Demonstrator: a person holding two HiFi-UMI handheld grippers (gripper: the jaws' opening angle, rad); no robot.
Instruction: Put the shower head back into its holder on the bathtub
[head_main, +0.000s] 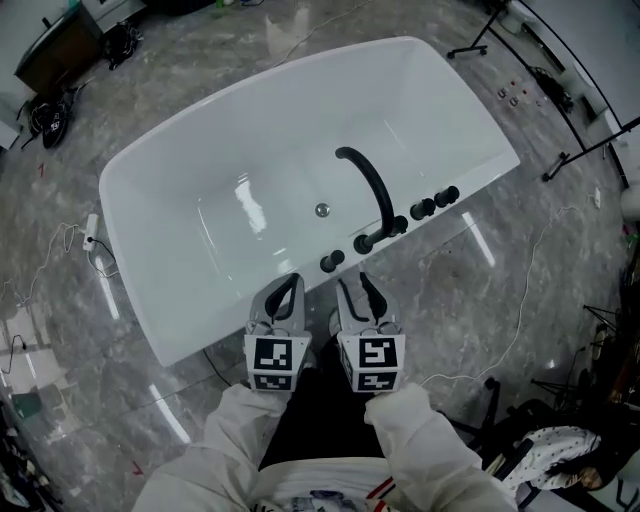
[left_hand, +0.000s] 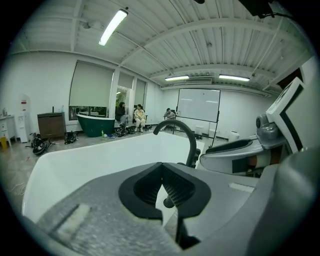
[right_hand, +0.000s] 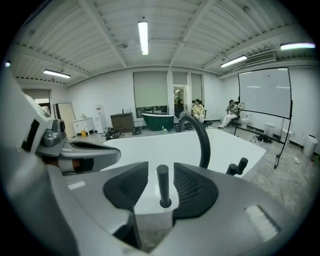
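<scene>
A white bathtub (head_main: 200, 170) lies in front of me, with a curved black spout (head_main: 368, 180) and black knobs (head_main: 435, 203) on its near rim. At the left end of that row a slim black rod-shaped shower head (head_main: 331, 262) stands upright on the rim. My left gripper (head_main: 292, 283) hovers just short of the rim, its jaws shut with nothing in them (left_hand: 161, 166). Beside it, my right gripper (head_main: 357, 287) is open. The shower head (right_hand: 163, 186) shows through the gap of the right gripper (right_hand: 160, 167), farther ahead and untouched by the pads.
Marbled grey floor surrounds the tub, with white cables and a power strip (head_main: 90, 235) at the left. Black stands (head_main: 580, 150) and gear crowd the right side, and bags (head_main: 50, 115) lie at the upper left. A green tub (right_hand: 157, 120) and seated people are far behind.
</scene>
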